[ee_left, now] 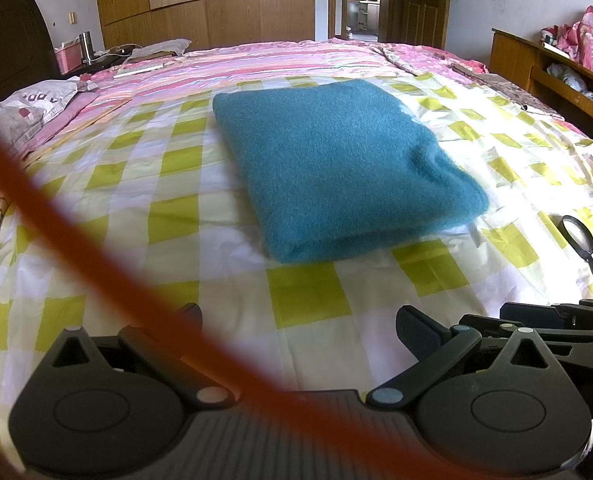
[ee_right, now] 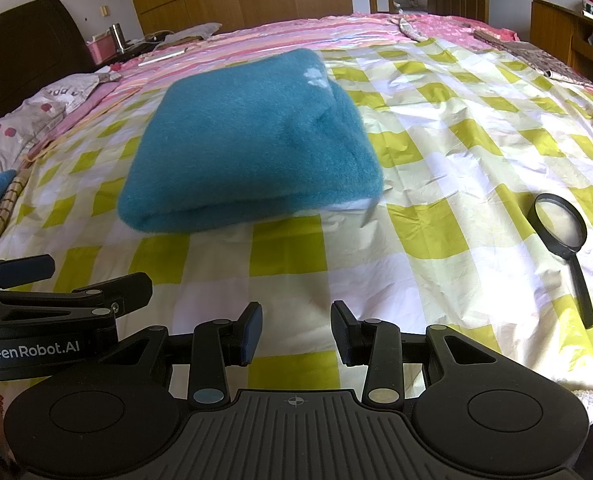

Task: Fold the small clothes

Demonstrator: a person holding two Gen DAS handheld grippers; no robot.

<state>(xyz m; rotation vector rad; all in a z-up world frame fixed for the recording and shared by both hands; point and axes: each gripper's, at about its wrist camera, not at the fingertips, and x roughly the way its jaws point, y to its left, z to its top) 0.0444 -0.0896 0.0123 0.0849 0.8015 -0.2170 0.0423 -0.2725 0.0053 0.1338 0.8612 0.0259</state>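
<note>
Teal fleece garment point(ee_right: 248, 140), soft, light and thick, lies already folded near the middle of the bed point(ee_right: 436, 216); its layered near edge looks the best place to pinch. Both the left gripper point(ee_left: 296, 320) and right gripper point(ee_right: 296, 328) hover apart from it, jaws spread and empty. A magnifying glass point(ee_right: 560, 228) lies toward the bed's right edge, wooden wardrobes point(ee_left: 204, 0) beyond.

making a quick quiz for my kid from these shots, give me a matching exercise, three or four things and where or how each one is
Things:
1. teal garment
2. magnifying glass
3. right tool
4. metal flask

States:
a. open, holding nothing
b. folded, lying mid-bed
c. upright beside the headboard
d. flat on the checked sheet, right of the garment

Pairs: 1-b, 2-d, 3-a, 4-c
</note>
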